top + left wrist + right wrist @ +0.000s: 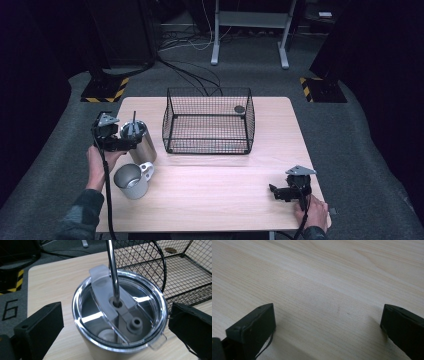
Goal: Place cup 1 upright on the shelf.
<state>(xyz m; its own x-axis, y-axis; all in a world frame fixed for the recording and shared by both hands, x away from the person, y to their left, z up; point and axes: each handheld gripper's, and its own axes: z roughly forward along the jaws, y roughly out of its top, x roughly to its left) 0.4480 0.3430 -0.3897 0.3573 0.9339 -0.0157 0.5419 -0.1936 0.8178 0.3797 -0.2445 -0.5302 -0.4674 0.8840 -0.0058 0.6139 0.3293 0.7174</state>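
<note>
The high view is dim and soft, with coarse blur; only the table (220,175) is lit from above, the floor around it sinking to near black; in the left gripper view, white glare streaks the clear lid (120,312) of the steel cup (100,350); the near tongs (116,330) are out of focus; in the right gripper view, the tongs (328,330) cast soft shadows.

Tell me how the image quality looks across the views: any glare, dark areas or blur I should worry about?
High view: table evenly lit, surroundings nearly black, picture slightly soft. Left gripper view: bright streaks of glare on the tumbler's clear lid; straw sharp. Right gripper view: wood grain clear, black fingers a little soft at the edge, casting faint shadows.
</note>
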